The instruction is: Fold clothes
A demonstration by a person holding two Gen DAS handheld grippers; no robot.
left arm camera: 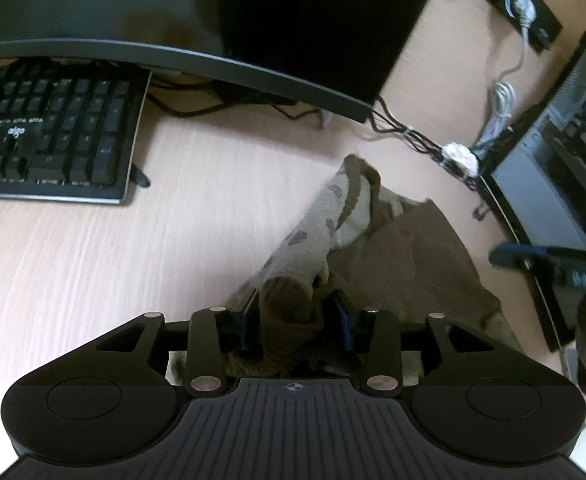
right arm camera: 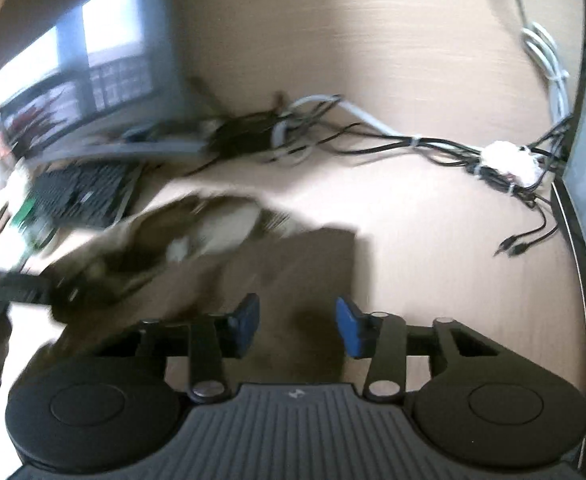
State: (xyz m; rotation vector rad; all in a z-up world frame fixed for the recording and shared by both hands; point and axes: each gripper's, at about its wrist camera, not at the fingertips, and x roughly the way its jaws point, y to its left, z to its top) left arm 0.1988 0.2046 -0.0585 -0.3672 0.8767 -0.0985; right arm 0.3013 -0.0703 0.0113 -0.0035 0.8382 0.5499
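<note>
Plainly, the brown garment (left arm camera: 405, 256) lies crumpled ahead of the left gripper (left arm camera: 295, 326), whose jaws bracket a bunched fold, pads apparently pressing. Right gripper (right arm camera: 297, 328) hovers open, empty; re-grip a clean edge before folding.

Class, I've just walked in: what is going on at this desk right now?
A person is folding a brown garment on a wooden desk, using a handheld claw in each hand. The left claw has a bunched fold of the fabric between its pads. The right claw hovers over the cloth with a visible gap between its pads, holding nothing. A keyboard and a cable bundle lie nearby.
</note>
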